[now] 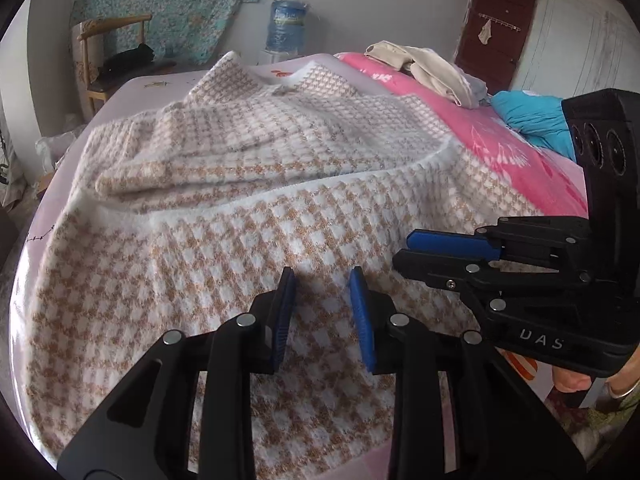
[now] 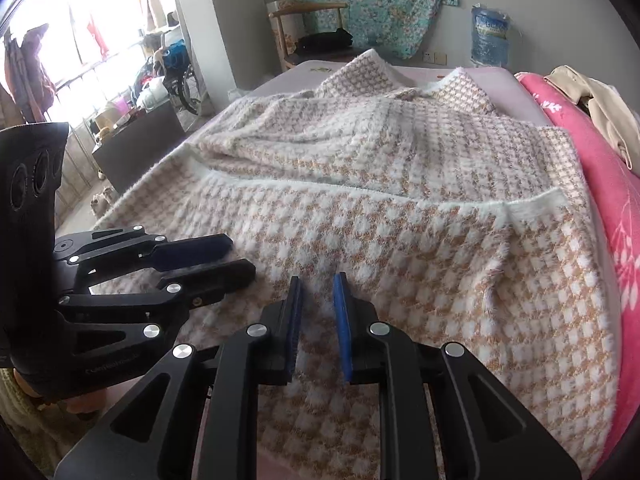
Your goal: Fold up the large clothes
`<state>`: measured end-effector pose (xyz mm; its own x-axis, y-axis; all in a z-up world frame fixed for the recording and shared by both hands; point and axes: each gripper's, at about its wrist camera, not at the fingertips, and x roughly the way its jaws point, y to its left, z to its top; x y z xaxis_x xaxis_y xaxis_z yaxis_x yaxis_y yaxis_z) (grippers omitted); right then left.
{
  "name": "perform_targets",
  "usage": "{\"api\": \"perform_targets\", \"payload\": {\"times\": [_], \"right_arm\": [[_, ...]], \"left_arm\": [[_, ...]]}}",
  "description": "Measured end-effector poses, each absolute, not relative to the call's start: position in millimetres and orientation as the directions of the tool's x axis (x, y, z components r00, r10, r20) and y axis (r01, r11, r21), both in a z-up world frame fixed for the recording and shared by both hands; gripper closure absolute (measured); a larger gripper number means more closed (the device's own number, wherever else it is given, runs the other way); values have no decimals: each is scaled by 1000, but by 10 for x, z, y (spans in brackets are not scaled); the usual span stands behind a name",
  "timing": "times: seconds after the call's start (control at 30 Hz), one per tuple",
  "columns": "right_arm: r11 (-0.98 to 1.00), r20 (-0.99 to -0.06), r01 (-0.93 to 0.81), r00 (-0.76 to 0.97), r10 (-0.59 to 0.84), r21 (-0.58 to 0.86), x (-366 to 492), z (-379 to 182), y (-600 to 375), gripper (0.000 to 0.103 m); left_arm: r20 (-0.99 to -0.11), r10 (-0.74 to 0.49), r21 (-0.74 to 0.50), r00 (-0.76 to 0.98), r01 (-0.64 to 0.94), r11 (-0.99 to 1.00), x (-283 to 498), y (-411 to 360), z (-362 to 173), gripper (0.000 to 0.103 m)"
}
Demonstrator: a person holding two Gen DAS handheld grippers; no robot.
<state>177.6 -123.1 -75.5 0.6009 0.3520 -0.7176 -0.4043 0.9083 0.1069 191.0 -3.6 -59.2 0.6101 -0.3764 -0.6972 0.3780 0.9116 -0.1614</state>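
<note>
A large fluffy tan-and-white houndstooth garment (image 1: pixel 224 216) (image 2: pixel 420 248) lies spread over the bed, with its far part folded across it in layers. My left gripper (image 1: pixel 321 280) hovers over the garment's near part. Its blue pads stand a narrow gap apart and are closing, with nothing between them. My right gripper (image 2: pixel 319 280) hangs just above the same near part, its pads slightly apart and empty. The two grippers are side by side: the right gripper (image 1: pixel 401 248) shows at the right of the left wrist view, the left gripper (image 2: pixel 241 256) at the left of the right wrist view.
A pink blanket (image 1: pixel 500 140) (image 2: pixel 592 152) runs along the bed's right side, with beige clothes (image 1: pixel 424 64) and a blue bundle (image 1: pixel 532 116) on it. Beyond the bed stand a wooden chair (image 1: pixel 108 60), a water bottle (image 1: pixel 286 26) and a dark cabinet (image 2: pixel 140 140).
</note>
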Motion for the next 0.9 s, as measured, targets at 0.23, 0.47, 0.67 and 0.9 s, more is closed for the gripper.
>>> {"api": "perform_targets", "payload": {"times": [0.23, 0.47, 0.67, 0.9], "right_arm": [[939, -730, -307, 605, 318, 154, 2166, -825, -1340, 87], [960, -694, -233, 666, 274, 155, 2066, -627, -1694, 87], [983, -767, -97, 615, 183, 156, 2249, -900, -2144, 86], [991, -741, -64, 658, 133, 121, 1821, -615, -2425, 83]], "left_arm": [[-701, -357, -207, 618, 302, 930, 2123, 143, -627, 75], [-666, -372, -272, 646, 254, 928, 2016, 535, -567, 76], [-679, -400, -419, 615, 122, 900, 2093, 1090, -754, 83], [-687, -287, -334, 668, 60, 941, 1700, 1372, -580, 68]]}}
